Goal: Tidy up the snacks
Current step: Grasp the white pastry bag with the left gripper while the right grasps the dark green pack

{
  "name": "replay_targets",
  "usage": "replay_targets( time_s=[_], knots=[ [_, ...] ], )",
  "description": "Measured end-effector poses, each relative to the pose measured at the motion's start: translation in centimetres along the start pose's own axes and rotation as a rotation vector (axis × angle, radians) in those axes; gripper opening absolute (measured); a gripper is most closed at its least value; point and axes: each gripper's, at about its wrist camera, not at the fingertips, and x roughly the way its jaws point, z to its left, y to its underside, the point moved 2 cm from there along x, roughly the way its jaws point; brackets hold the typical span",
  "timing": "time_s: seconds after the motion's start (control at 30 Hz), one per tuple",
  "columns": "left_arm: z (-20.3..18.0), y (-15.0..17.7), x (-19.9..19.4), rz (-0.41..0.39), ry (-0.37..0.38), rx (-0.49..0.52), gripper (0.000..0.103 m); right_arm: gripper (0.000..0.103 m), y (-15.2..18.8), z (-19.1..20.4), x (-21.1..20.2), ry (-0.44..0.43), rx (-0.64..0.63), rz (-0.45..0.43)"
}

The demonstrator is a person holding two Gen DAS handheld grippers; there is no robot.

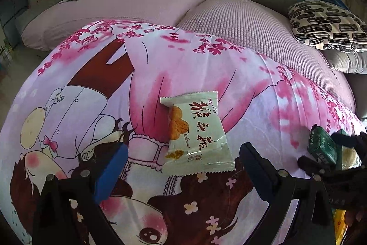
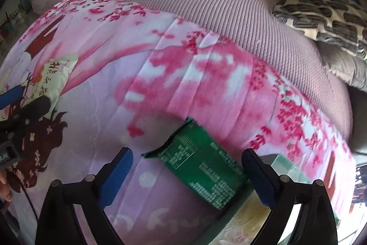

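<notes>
The flat pale-green crimped foil snack packet printed with red characters and orange pastries (image 1: 197, 137) lies face up on the pink cartoon-printed cloth (image 1: 206, 66) that covers the worktop. Nothing touches it, and it sits in the open space ahead of the left tongs (image 1: 183, 167), whose blue-padded fingers (image 1: 110, 173) stand wide apart on either side of its near end. That spread looks chosen to straddle the packet's width for a pick-up.

Off to its right, the dark green glossy foil snack packet covered in fine white print (image 2: 201, 167) lies tilted, its near end resting over the rim of a clear plastic container with a green edge (image 2: 282, 167), its far end on the cloth. The right tongs (image 2: 185, 178) hang above it with jaws spread, and neither pad presses the foil. In my judgement this packet is being put with the others in the container, which would explain its propped angle.

Beyond the cloth lie ribbed pink sofa seat cushions (image 1: 240, 22), and a cream throw pillow with black pebble shapes (image 1: 325, 24) sits at the right end, well apart from the snacks.
</notes>
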Motion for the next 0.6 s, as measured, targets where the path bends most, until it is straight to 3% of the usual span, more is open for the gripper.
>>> replay_targets(
  time_s=[0.17,0.3,0.43,0.53,0.6],
  knots=[
    [0.0,-0.1,0.1,-0.010,0.002,-0.007,0.098,0.094,0.8,0.4,-0.9,-0.050,0.033,0.000],
    [0.1,-0.3,0.4,-0.009,0.037,-0.031,0.096,0.070,1.0,1.0,-1.3,-0.093,0.061,-0.010],
    [0.0,-0.3,1.1,0.001,0.068,-0.038,0.081,0.049,1.5,1.0,-1.0,-0.103,0.114,-0.011],
    [-0.2,-0.3,1.5,-0.001,0.054,-0.027,0.078,0.045,1.7,1.1,-1.1,-0.110,0.137,-0.029],
    [-0.2,-0.3,1.6,-0.008,0.047,-0.023,0.068,0.044,1.8,1.3,-1.3,-0.097,0.152,-0.036]
  ],
)
